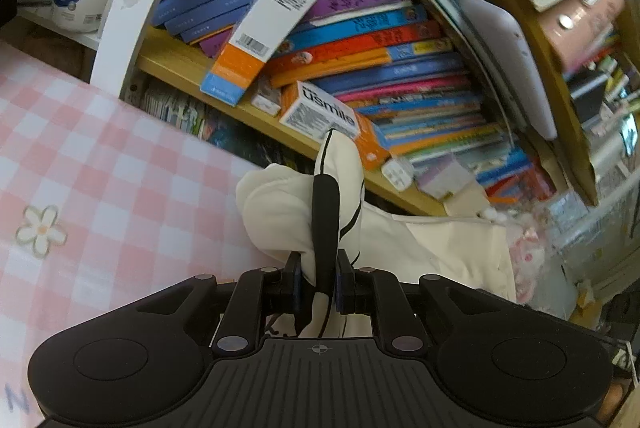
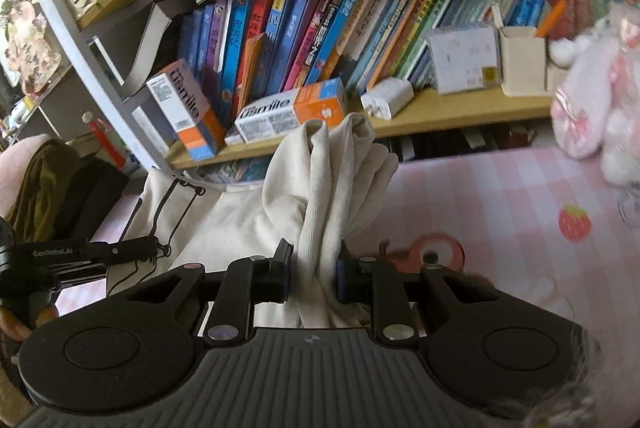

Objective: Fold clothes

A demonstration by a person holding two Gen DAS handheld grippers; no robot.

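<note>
a: what sits between the fingers of the left gripper point(image 1: 319, 282)?

b: a bunched fold of the cream garment point(image 1: 280, 212), pinched tight. its black printed lines run up through the gap, and the cloth rises in a lump just ahead of the tips.

a: and the right gripper point(image 2: 312, 278)?

b: closed on a ribbed part of the same cream garment point(image 2: 324, 180), which stands up between the 2 fingers and flops over past them. to the left of those fingers the rest of the cloth spreads flat, black line print showing, and the left gripper point(image 2: 158, 250) clamps its edge there.

a: what is under it?

b: a pink checked cloth point(image 1: 100, 168) with a flower print; on the right side it shows a strawberry point(image 2: 574, 222).

a: any writing?

b: beyond the fingers, on the wooden shelf point(image 2: 440, 112), 2 boxes point(image 2: 290, 114) read "usmile". the left gripper's body reads "genrobot.ai". the spines of the books point(image 1: 380, 40) carry writing too blurred to read.
</note>
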